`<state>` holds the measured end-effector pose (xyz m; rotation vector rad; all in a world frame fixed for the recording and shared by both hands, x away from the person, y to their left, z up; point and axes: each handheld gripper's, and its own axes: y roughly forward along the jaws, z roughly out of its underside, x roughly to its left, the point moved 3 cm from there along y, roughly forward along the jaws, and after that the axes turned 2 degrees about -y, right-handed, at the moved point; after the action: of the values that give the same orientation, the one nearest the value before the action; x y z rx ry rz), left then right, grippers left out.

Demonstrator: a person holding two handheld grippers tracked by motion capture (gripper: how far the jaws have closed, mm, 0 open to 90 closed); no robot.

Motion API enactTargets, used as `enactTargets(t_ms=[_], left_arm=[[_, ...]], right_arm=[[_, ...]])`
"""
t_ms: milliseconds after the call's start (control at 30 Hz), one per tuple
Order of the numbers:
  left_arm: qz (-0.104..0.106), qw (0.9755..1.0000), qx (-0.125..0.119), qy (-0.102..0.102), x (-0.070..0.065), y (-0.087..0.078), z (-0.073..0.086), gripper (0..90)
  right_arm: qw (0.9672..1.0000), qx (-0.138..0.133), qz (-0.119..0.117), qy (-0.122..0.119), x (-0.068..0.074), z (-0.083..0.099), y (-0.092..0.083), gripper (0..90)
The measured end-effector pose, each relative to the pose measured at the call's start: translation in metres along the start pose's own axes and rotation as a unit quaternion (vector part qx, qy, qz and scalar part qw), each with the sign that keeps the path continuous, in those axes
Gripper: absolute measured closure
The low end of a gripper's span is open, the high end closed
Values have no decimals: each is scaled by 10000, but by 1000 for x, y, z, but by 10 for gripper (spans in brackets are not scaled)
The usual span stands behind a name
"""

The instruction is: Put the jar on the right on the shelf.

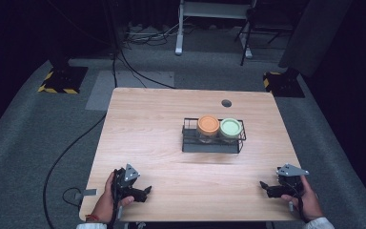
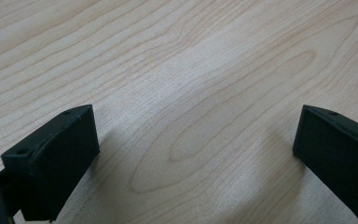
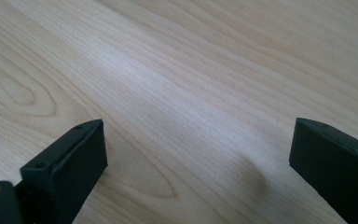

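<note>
- Resting both claws low near the table's (image 1: 138, 119) front edge, left gripper (image 1: 146, 192) and right gripper (image 1: 263, 185) gaping, holding nothing.
- I judge it best to approach the orange-lidded jar (image 1: 208, 126) in the wire rack (image 1: 212, 148) from above, squarely.

Two jars (image 1: 208, 128), one wire rack (image 1: 212, 146), two grippers (image 1: 147, 192), one table (image 1: 162, 124)

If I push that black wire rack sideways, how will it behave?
The black wire rack would probably slide on the smooth wooden table rather than tip, since it sits low and wide. The orange-lidded jar and green-lidded jar look like glass, so they likely add weight and may rattle.
</note>
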<state>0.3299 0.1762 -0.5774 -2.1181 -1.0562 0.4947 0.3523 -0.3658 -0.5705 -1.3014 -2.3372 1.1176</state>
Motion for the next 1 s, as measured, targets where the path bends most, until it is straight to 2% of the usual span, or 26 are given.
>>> enactTargets(t_ms=[200, 500, 700, 1000], left_arm=[[0, 10000, -2, -5, 0, 0, 0, 0], [-3, 10000, -3, -17, 0, 1, -1, 0], [-5, 10000, -2, -10, 0, 0, 0, 0], [-10, 10000, 7, 1, 0, -1, 1, 0]], right_arm=[[9998, -57, -30, 176, -3, 9, -2, 24], [9976, -179, -268, 616, -17, 21, -1, 4], [9972, -172, -191, 699, -23, 23, -2, 4], [9972, -174, -198, 701, -23, 23, -2, 3]])
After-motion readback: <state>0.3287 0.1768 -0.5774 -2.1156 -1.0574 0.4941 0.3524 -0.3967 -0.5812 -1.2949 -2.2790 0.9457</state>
